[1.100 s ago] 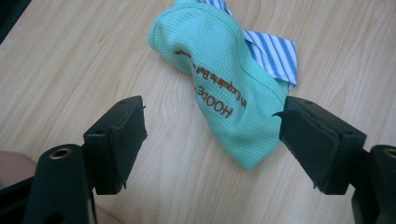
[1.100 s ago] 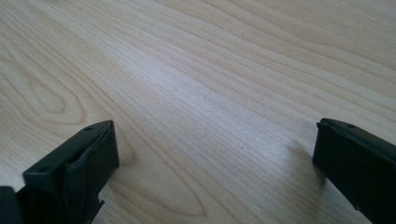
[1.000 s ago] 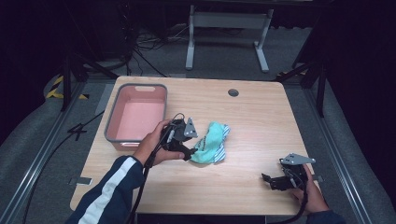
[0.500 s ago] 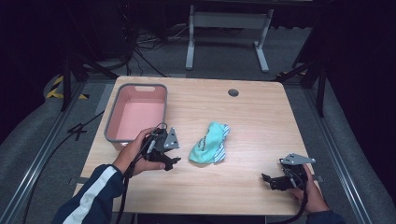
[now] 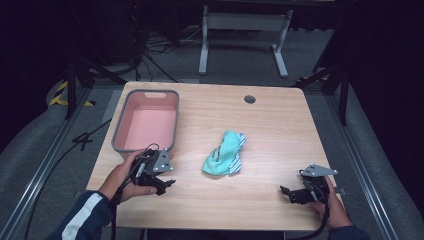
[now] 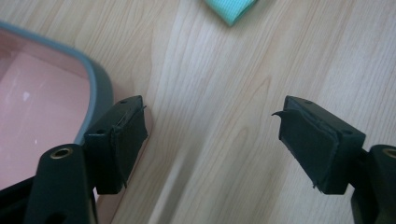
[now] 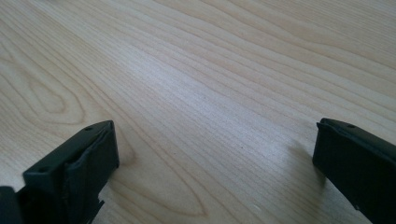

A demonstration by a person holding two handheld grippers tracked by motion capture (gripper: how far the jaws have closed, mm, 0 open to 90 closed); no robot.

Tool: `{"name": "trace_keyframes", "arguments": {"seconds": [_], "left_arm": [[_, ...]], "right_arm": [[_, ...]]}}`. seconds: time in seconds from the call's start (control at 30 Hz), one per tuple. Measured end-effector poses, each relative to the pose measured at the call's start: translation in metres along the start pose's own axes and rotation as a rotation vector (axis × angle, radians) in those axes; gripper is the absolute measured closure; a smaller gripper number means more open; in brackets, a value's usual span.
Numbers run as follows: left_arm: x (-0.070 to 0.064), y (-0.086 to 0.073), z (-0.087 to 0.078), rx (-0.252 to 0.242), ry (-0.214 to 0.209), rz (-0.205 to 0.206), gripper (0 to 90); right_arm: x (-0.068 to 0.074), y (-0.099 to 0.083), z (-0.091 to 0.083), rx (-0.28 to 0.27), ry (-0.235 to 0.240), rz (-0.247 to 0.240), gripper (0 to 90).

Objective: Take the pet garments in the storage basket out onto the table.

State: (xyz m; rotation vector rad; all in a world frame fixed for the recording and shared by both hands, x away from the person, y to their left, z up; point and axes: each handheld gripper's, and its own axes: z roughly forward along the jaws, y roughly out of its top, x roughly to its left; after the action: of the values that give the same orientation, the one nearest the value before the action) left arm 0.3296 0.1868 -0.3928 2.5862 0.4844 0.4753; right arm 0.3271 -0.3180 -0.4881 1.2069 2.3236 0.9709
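Bare bench (image 5: 280, 125) runs across the centre and right of the high view. The pink tub (image 5: 146, 121) blocks the upper left, its grey rim just beside the left tongs (image 5: 167, 184); a teal cloth (image 5: 224, 154) lies mid-frame, with open wood around it

The bench (image 5: 280, 130) is pale wood with flowing grain. A pink tray (image 5: 148, 125) has a grey rim. The crumpled cloth (image 5: 225, 154) is teal with white stripes at one edge. Both grippers have black jaws, and one sleeve (image 5: 85, 217) is navy with a white band.
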Motion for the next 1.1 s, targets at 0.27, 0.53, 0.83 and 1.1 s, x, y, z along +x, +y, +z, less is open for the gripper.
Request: {"name": "trace_keyframes", "arguments": {"seconds": [0.27,0.53,0.83,1.1], "left_arm": [[0.001,-0.031,0.001,0.029,0.013,-0.037,23.3],[0.005,-0.055,0.005,0.031,0.039,-0.072,23.0],[0.013,-0.075,0.009,0.030,0.047,-0.109,22.6],[0.018,-0.098,0.011,0.022,0.050,-0.165,21.7]], "right_arm": [[0.000,0.000,0.000,0.000,0.000,0.000,0.4],[0.000,0.000,0.000,0.000,0.000,0.001,0.4],[0.000,0.000,0.000,0.000,0.000,0.001,0.4],[0.000,0.000,0.000,0.000,-0.001,0.001,0.4]]}}
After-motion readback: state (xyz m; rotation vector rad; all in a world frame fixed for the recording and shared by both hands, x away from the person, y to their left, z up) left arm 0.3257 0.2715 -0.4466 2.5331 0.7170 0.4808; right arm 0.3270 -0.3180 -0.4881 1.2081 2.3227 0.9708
